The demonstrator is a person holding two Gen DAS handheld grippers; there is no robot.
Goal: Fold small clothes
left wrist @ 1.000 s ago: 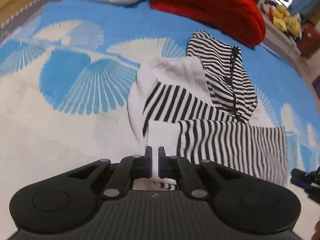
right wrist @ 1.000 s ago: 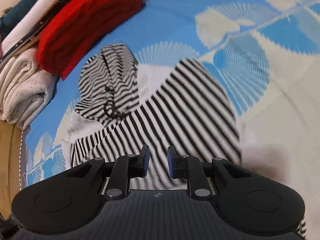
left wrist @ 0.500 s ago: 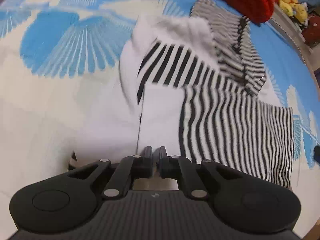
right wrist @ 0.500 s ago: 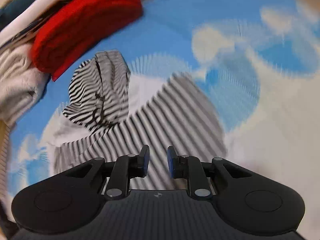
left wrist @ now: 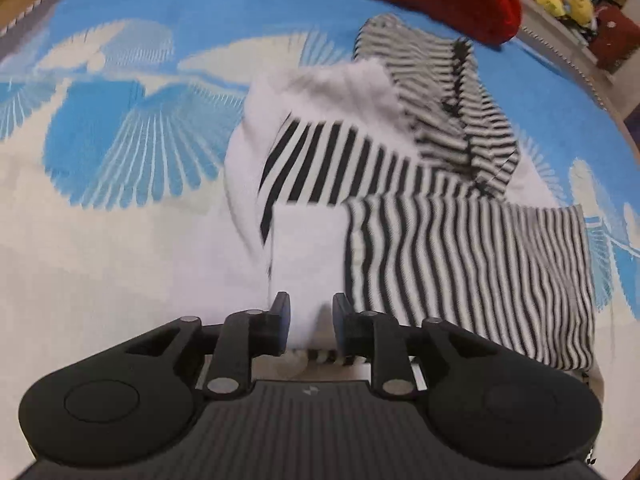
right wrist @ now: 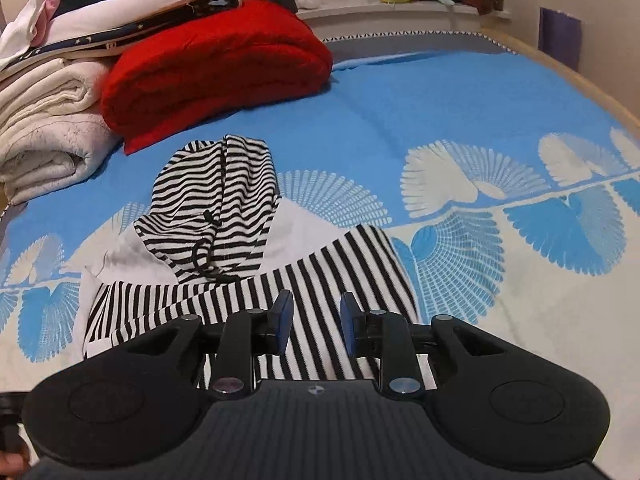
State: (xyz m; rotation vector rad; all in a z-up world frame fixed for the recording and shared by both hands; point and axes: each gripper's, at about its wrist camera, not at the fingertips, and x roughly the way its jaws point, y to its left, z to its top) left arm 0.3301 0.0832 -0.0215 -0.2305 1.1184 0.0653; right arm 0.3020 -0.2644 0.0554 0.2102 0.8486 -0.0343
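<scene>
Both grippers hover spread apart, gripping nothing: left gripper (left wrist: pixel 308 314), right gripper (right wrist: pixel 316 316). Just ahead at twelve o'clock, the striped hoodie (right wrist: pixel 224 216) lies partly folded on the blue bedspread (right wrist: pixel 420 108), a red blanket (right wrist: pixel 216 68) at eleven.

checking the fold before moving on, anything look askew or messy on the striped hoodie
Slightly. On the striped hoodie the two folded-in sleeves cross at uneven angles, and the hood's black drawstring lies loose in a tangle. No damage shows.
</scene>
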